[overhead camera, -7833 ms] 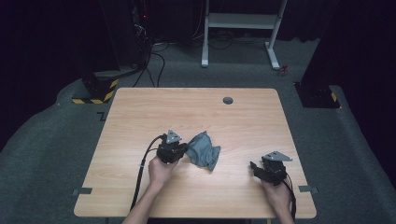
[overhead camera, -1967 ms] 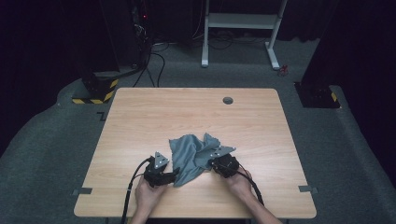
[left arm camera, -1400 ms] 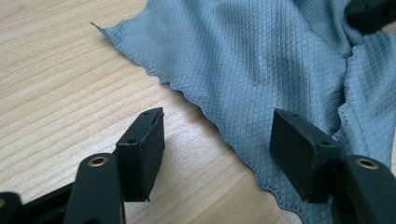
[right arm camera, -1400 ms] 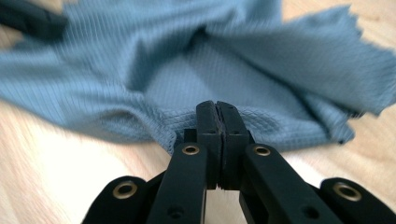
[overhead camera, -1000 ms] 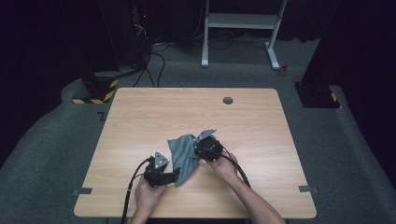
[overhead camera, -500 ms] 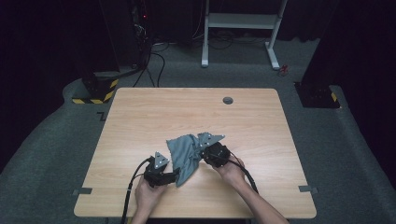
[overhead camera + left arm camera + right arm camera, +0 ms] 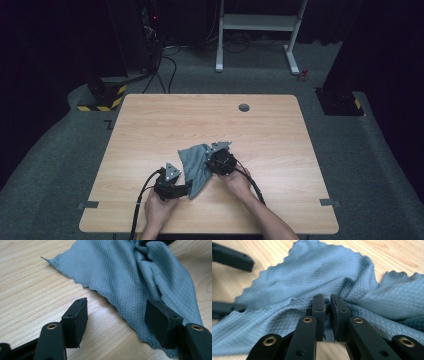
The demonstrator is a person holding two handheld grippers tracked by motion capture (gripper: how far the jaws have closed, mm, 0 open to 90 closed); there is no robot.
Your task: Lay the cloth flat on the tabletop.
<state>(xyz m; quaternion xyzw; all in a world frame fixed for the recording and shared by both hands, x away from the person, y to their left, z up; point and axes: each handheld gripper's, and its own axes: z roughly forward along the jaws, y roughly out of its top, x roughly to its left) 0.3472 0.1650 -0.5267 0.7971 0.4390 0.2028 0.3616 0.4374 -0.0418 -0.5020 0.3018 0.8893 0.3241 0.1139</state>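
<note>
A grey cloth (image 7: 196, 167) lies crumpled on the near half of the wooden table (image 7: 150, 120), between my 2 grippers. My left gripper (image 7: 186, 190) sits low at the cloth's near corner, its jaws spread wide. In the left gripper view (image 7: 117, 320), 1 pad (image 7: 76, 320) rests over bare wood just beside the scalloped hem, and the other pad (image 7: 162, 322) stands over the cloth's (image 7: 120, 272) narrow end; nothing is pinched between them. My right gripper (image 7: 207, 162) is set on the cloth's far right side, tipped down toward the table. In the right gripper view (image 7: 325, 312), its 2 pads (image 7: 319, 312) stand almost together with a slim gap, and a gathered fold of the cloth (image 7: 312, 272) rises into that gap. These jaws have just been opening slightly, and the fabric remains bunched between them; I cannot tell whether the pads press on it. The left gripper's jaws appear at the left edge of this view. A small dark round grommet (image 7: 244, 107) sits near the table's far edge, well apart from the cloth.
</note>
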